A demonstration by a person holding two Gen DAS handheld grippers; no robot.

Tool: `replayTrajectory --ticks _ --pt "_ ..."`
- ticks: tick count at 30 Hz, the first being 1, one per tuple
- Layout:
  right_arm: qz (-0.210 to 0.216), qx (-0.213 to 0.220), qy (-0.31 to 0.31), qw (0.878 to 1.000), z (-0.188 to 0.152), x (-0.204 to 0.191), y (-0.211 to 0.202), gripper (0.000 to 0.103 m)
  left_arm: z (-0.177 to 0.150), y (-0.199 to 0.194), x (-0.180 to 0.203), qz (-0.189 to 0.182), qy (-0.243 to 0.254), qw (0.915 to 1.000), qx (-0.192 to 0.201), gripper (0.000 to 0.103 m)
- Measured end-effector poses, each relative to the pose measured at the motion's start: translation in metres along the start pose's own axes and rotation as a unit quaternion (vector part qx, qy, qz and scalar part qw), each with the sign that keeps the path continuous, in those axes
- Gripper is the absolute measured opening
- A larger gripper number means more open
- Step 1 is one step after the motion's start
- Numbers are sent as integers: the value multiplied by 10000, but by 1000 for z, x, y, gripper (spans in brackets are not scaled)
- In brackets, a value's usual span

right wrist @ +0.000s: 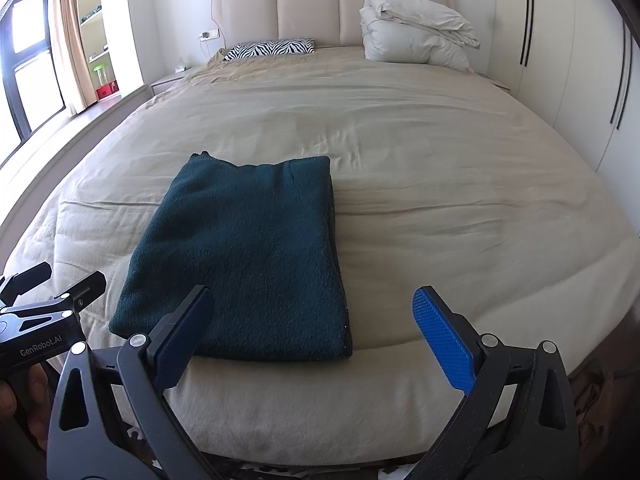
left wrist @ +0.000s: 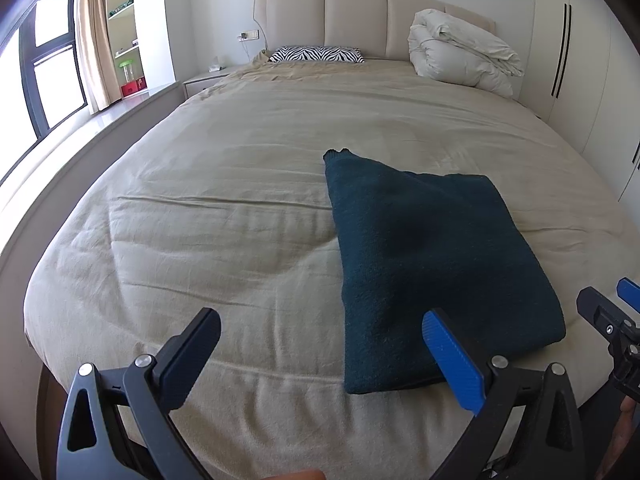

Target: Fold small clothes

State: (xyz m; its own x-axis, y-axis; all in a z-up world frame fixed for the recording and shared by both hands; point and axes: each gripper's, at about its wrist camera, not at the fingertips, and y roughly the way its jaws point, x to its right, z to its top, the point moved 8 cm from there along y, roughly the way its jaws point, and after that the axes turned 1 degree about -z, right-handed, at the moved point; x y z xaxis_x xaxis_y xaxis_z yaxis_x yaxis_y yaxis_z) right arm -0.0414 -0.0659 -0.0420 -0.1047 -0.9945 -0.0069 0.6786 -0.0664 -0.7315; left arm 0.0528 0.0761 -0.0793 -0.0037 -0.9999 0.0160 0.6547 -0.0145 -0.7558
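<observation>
Right wrist view: lying folded, dark teal garment point(right wrist: 244, 256) at lower centre-left of bed point(right wrist: 440, 184). Hovering wide open, empty: right gripper point(right wrist: 312, 336), left gripper point(left wrist: 320, 356). Likely next: final fold or removal.

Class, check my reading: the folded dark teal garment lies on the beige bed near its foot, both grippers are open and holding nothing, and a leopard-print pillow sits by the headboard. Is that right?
One detail is wrong: the pillow by the headboard is zebra-striped, black and white, not leopard-print. Both wrist views show it. The rest stands.
</observation>
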Motion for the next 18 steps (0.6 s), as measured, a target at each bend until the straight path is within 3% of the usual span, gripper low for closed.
replayTrajectory --ticks 18 --pt "25 -36 24 10000 -2 2 2 101 -2 -1 0 1 -32 10000 -24 103"
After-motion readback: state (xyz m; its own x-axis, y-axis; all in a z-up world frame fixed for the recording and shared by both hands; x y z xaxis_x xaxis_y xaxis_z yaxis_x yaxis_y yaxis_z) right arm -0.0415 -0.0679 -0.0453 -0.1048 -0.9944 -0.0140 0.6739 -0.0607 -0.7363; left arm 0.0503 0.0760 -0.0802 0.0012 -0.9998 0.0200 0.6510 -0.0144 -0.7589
